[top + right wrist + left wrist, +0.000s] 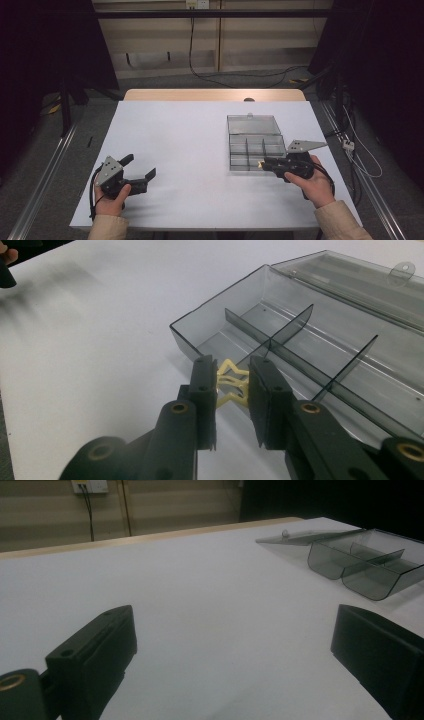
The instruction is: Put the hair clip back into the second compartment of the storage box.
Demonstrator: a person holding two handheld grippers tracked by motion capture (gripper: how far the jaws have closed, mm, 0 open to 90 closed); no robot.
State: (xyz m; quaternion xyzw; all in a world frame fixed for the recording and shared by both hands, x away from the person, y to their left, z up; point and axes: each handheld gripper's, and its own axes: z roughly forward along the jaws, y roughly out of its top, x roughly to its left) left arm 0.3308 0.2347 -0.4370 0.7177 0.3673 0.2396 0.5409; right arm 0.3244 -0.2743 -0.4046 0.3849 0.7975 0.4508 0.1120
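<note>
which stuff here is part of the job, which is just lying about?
In the job:
right hand-held gripper, shut on a yellow star
clear box, lid open, at its near edge

Lying about:
left hand-held gripper, open, nothing in it, on the bare table
wall cables

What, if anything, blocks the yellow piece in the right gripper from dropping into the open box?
Nothing visible does. The right gripper holds the yellow piece at the near rim of the clear divided box, whose lid lies folded back. The nearest compartments look empty.
</note>
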